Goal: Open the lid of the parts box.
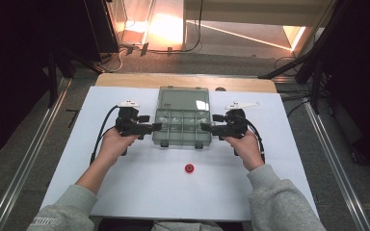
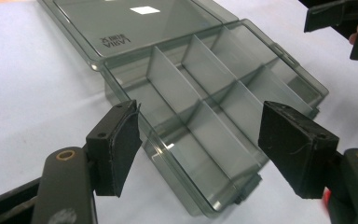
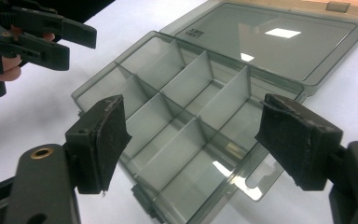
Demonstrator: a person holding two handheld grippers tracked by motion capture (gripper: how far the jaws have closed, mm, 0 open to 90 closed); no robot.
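Fingers of both grippers are standing spread, pinching nothing: the left gripper (image 1: 155,127) is pointing at the left side of the clear compartment box (image 1: 181,129), the right gripper (image 1: 206,127) at its right side. The box is lying open (lid (image 1: 183,98) folded back) on the white table (image 1: 139,183), a small red piece (image 1: 189,168) sitting nearer the person

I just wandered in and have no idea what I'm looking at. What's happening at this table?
A person sits at a white table with a hand-held gripper in each hand. The left hand-held gripper and the right hand-held gripper point at either side of a smoky clear plastic organiser box. Its lid lies flat open behind it, and the compartments I can see look empty. Both sets of jaws stand open, gripping nothing. A small red piece lies on the table nearer the person.
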